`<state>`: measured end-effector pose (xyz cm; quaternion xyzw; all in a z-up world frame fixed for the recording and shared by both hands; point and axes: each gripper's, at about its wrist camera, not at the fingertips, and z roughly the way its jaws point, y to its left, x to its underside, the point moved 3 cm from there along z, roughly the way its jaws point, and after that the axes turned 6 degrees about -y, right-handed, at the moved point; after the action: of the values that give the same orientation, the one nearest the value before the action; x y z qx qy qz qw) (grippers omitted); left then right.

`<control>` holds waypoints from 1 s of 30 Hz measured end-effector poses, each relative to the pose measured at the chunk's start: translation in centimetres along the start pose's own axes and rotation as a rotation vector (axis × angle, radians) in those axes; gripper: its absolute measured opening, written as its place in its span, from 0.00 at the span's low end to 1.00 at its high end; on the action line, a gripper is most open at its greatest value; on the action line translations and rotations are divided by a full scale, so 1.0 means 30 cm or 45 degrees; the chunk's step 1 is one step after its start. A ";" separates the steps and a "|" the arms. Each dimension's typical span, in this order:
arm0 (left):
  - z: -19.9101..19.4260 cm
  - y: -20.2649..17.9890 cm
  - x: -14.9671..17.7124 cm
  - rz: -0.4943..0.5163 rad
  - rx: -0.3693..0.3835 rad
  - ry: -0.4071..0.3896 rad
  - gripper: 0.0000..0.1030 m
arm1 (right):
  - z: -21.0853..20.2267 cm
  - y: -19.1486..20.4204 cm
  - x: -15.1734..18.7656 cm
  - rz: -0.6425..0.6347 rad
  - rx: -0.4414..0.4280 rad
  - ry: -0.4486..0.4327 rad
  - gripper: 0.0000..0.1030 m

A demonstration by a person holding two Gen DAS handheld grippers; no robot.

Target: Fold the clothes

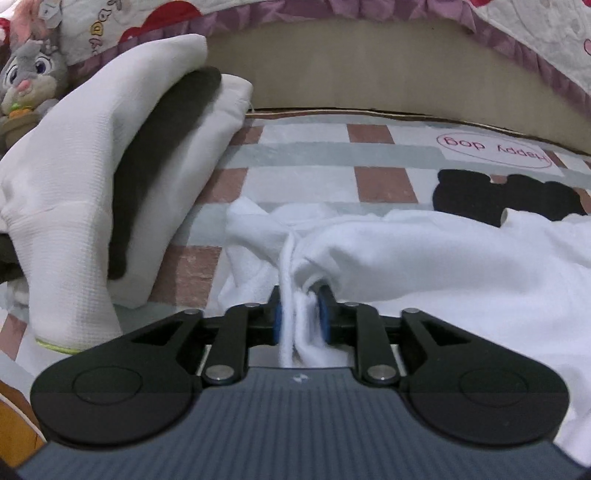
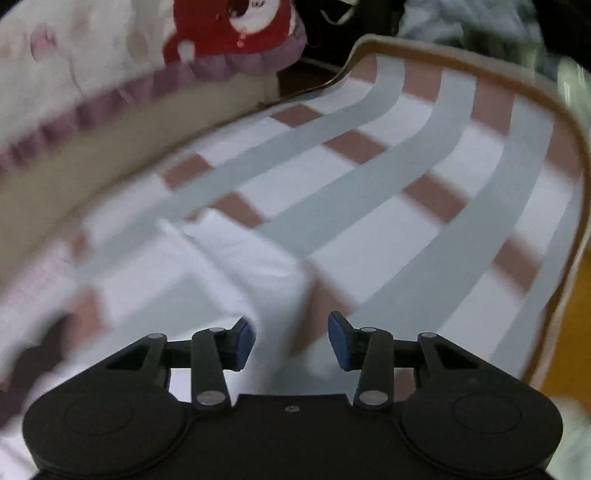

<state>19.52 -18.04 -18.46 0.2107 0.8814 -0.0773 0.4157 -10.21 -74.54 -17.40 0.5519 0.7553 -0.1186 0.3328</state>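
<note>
Step in hand: mid-fold on the white garment — one end bunched up, rest spread flat on the checked mat.
Garment pos: lay across the mat's near side in the left wrist view, covering part of a black cartoon print; in the right wrist view a flat white edge ran up from between the fingers toward the mat's middle.
Left gripper: a gathered wad of white cloth sat between the blue pads; the right pad touched it, a sliver of gap seemed to show by the left pad — couldn't tell if it was still clamped or just let go.
Right gripper: released, fingers apart, nothing pinched; garment edge lay below the gap, not gripped. View was smeared, so fine detail unclear.
Nearby: a folded white-and-dark garment sat to the left on the mat, apart from the one being worked; a plush rabbit behind it; a frilled quilt along the far side.
Next move needs: prob. right gripper to settle on a free corner or hem and close on one layer only; left to keep or retake its bunch w/o dragging it.
Risk: bunched end could crease the fold — smooth it first.
</note>
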 end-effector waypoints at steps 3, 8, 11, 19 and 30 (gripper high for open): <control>0.002 0.004 -0.010 -0.012 0.025 0.001 0.43 | -0.072 0.160 0.029 -0.102 -0.134 -0.006 0.50; -0.001 0.021 -0.010 -0.048 0.074 0.029 0.51 | -0.168 0.537 0.107 -0.347 -0.583 0.096 0.53; 0.017 0.027 -0.007 -0.099 0.165 0.068 0.67 | -0.238 0.767 0.221 -0.497 -0.821 0.192 0.57; 0.051 0.067 0.006 -0.235 0.301 0.105 0.18 | -0.306 1.096 0.634 -0.487 -1.181 0.462 0.61; -0.029 0.017 -0.035 -0.450 0.837 0.074 0.16 | -0.333 1.135 0.806 -1.235 -1.058 0.187 0.61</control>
<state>19.73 -17.64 -17.08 0.1797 0.8437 -0.4208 0.2809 13.05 -38.48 -18.81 -0.0208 0.9229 0.0851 0.3748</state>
